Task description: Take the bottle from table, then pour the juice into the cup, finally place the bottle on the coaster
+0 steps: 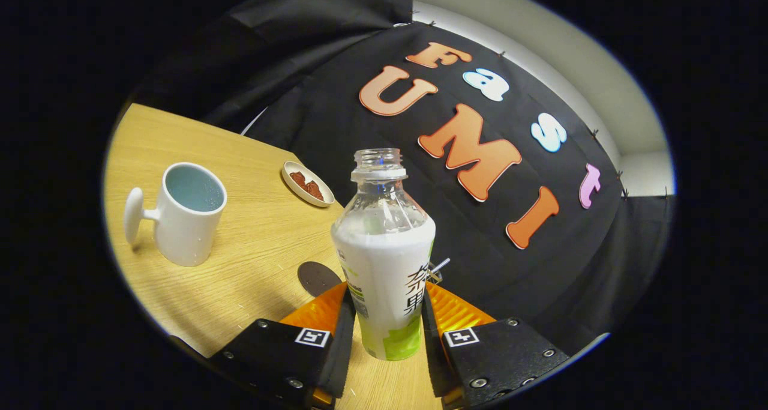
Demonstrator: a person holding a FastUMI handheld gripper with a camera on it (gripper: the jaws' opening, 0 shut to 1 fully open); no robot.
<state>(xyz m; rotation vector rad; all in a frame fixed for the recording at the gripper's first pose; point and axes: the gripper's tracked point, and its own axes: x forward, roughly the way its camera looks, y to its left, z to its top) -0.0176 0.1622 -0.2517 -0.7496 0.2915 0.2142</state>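
The gripper [387, 323] has the bottle [384, 260] caught between its two fingers. The left finger's [342, 326] dark pad lies flat against one side of the label and the right finger [433, 326] presses the other side, so the gap between them is just the bottle's width. Both pads sit low on the body, near the green band at its base.

The bottle stands roughly upright in the grip. It has no cap; the threaded neck is open at the top. The upper part is clear, and below the shoulder a white wrap with green patches covers the rest. I can't tell whether its base rests on the table [240, 260] or hangs just above it.

Beyond the left finger, a small dark round coaster [318, 277] lies flat on the wood, just beside the bottle. Further off on that side stands a white cup [189, 215], its handle turned away from the bottle, its inside pale blue. Behind the cup and coaster, near the table's far edge, sits a small dish [308, 183] with some reddish-brown pieces in it.
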